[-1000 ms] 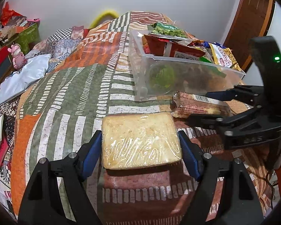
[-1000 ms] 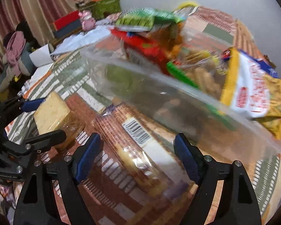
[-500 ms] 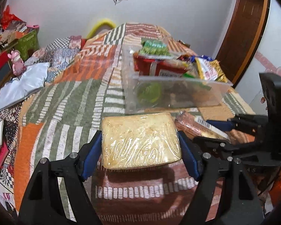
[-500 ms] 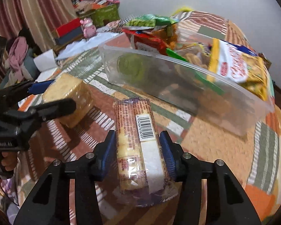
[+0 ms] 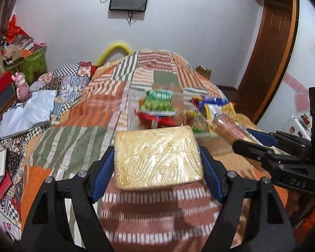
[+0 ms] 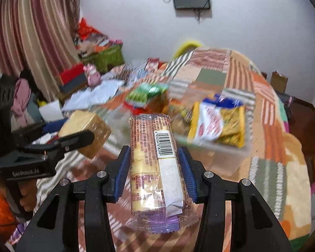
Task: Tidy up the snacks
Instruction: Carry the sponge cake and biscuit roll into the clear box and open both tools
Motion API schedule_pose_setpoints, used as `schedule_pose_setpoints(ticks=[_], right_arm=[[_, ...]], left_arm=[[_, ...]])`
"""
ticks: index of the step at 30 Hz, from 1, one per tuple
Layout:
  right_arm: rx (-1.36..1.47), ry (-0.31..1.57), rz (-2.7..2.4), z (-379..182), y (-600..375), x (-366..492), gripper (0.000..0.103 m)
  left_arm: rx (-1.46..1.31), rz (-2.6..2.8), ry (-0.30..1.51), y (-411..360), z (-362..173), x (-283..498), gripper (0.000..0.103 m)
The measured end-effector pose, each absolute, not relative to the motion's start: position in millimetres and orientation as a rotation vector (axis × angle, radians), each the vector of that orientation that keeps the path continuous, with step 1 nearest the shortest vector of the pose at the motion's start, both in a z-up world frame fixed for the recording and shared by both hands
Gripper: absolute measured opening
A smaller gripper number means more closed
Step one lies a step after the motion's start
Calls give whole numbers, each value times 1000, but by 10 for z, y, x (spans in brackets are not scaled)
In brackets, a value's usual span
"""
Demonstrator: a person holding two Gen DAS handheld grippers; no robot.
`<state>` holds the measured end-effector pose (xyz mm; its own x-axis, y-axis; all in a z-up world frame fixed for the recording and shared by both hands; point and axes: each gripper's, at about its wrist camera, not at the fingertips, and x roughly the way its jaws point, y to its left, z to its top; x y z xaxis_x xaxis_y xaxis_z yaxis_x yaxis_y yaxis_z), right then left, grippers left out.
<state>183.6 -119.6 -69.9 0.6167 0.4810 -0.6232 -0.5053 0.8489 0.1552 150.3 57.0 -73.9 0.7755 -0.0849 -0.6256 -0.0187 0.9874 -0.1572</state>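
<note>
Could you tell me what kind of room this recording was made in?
Most likely a bedroom in a home: a bed under a patchwork quilt, curtains along one side, a wall-mounted screen, and a wooden door.

**Both grippers holding snacks over the patchwork bed**

The left gripper (image 5: 157,163) is clamping a clear-wrapped pale yellow block (image 5: 157,157) between its blue pads (image 5: 103,172), holding it clear of the patchwork bedspread (image 5: 77,138). At the right edge, the right gripper (image 5: 250,138) is gripping a long biscuit packet (image 5: 226,126), its tip pointing toward the clear plastic bin (image 5: 134,105). The bin is sitting on the bedspread beyond the block, blurred, with a green packet (image 5: 157,103) and a red one (image 5: 153,117) showing inside. A pink toy (image 5: 22,86) is standing far left near a white cloth (image 5: 29,113).
</note>
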Motion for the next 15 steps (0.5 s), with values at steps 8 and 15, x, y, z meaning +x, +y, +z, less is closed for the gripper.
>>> schedule_pose_setpoints(ticks=[8,15], right_arm=[[32,672,505,-644,-1369,2165,44],[34,666,464,-612,-1423,2421,44]], left_arm=[[-145,-66,673,424,-631,1930,77],[-105,-105,682,198,-670,2397,77]])
